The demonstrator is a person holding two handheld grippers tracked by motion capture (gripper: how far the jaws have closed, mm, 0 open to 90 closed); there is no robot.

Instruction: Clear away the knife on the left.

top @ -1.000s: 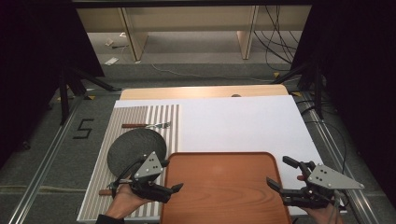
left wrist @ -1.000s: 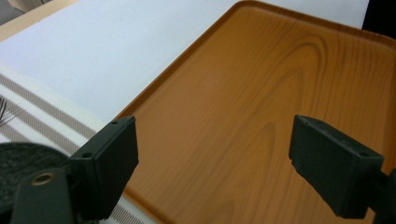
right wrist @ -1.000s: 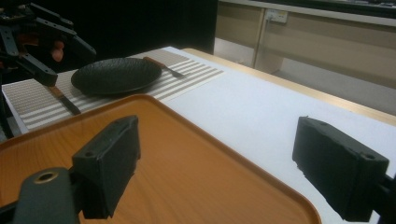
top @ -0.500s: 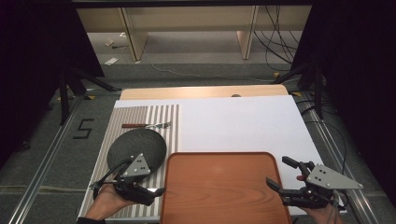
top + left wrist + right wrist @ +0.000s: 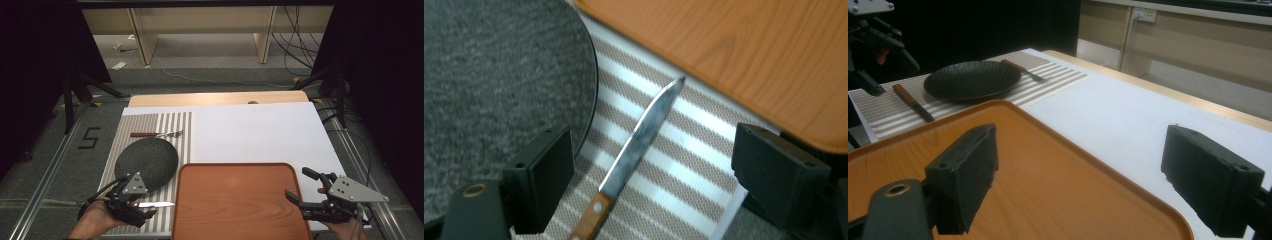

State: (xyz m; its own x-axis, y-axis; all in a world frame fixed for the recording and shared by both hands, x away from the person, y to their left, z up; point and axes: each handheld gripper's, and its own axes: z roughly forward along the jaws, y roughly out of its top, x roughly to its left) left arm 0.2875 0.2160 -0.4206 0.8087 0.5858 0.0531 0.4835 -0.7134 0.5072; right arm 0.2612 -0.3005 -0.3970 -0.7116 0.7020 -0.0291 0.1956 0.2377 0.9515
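knife between open jaws, not yet gripped

left hand-held gripper [image 5: 142,207] low over the striped placemat [image 5: 150,125], jaws wide, straddling the knife [image 5: 636,150]. blade flat on the mat, tip aimed at the near-left rim of the wooden tray [image 5: 240,200], wooden handle back toward the hand. probably a pick-up in hand: best to close across the handle rather than the thin blade, jaws square to it, then lift straight up. tight quarters here, with the dark plate [image 5: 146,162] just beside on one side and the tray edge near on the other. fork [image 5: 157,134] beyond the plate, well apart. right hand-held gripper [image 5: 320,192] wide and empty, hovering at the tray's near-right corner over the white sheet [image 5: 250,130] on the bench. plenty of open room across that sheet.
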